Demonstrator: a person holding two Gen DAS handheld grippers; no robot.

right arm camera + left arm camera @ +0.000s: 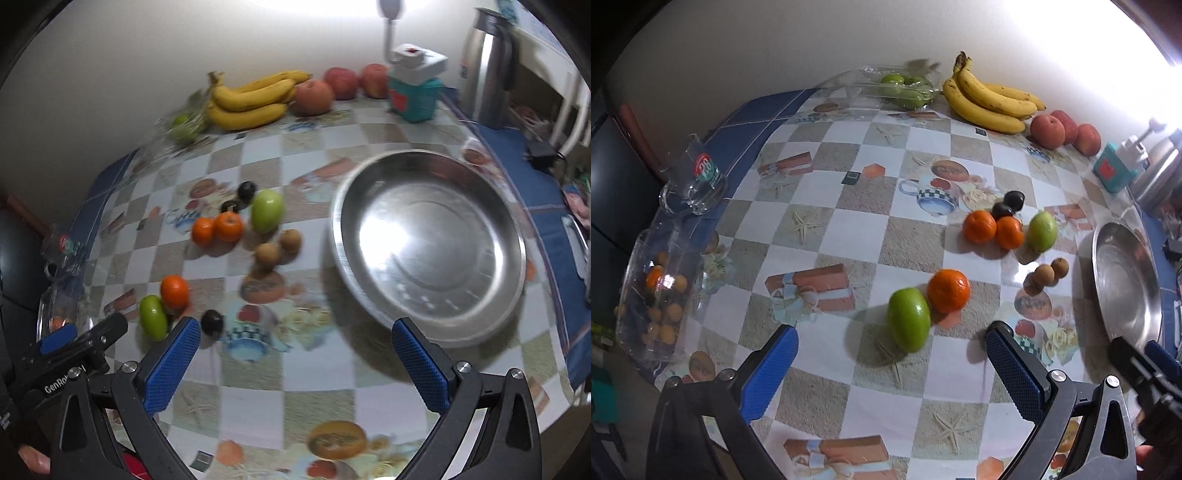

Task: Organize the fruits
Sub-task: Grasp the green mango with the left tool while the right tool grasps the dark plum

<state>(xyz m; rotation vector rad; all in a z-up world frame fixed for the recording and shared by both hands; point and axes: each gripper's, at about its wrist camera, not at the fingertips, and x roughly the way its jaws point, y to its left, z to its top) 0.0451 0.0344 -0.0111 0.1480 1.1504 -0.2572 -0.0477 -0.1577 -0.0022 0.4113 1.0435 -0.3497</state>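
Observation:
My left gripper [892, 332] is open just short of a green fruit [908, 319] that touches an orange [948, 290]. Farther back lie two oranges [979, 226], another green fruit [1042, 230], two dark plums [1014, 199] and two brown longans [1043, 275]. My right gripper [295, 323] is open and holds nothing above the tablecloth. A dark plum [212, 321] lies by its left fingertip, and the empty steel plate [428, 243] sits just beyond its right finger. The left gripper's body [74, 343] shows at the left edge of the right wrist view.
Bananas [990, 99], reddish round fruits [1049, 131] and a clear tray of green fruits [905, 86] line the wall. A glass mug [698, 177] and a clear box of small fruits [657, 295] stand at the left edge. A teal box [415, 96] and a steel flask [487, 62] stand back right.

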